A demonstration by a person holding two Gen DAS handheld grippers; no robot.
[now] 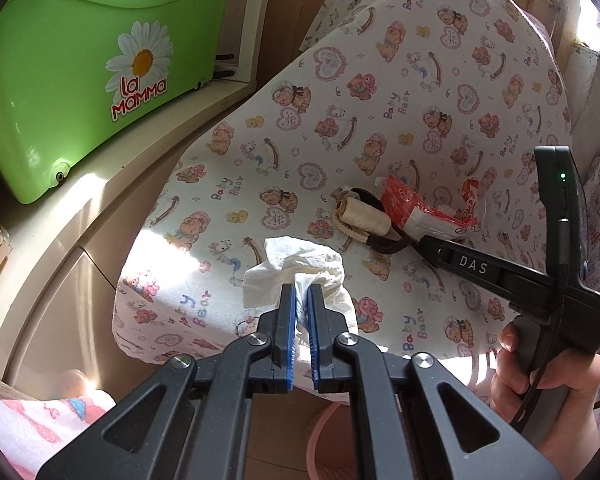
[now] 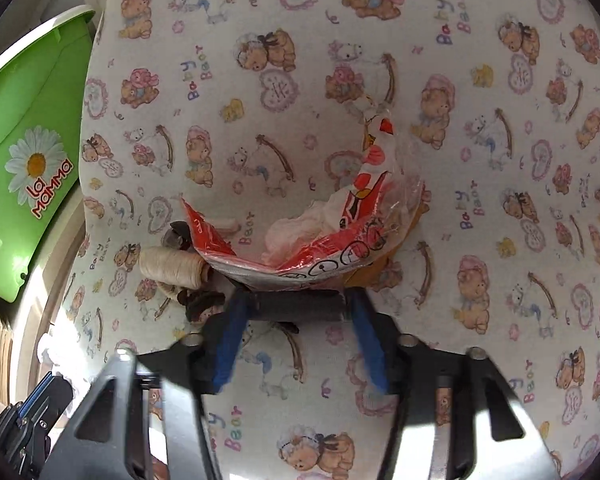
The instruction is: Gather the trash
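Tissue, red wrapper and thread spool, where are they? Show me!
Tissue (image 1: 300,264): left wrist view, on its crumpled top above the jaws.
Red wrapper (image 2: 320,240): right wrist view, on its red printed front edge.
Thread spool (image 2: 172,266): right wrist view, on the wound cream thread.

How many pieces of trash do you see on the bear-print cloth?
2. A crumpled white tissue is held in the left gripper at the near edge; a red-and-white plastic wrapper lies just ahead of the right gripper. More may be hidden.
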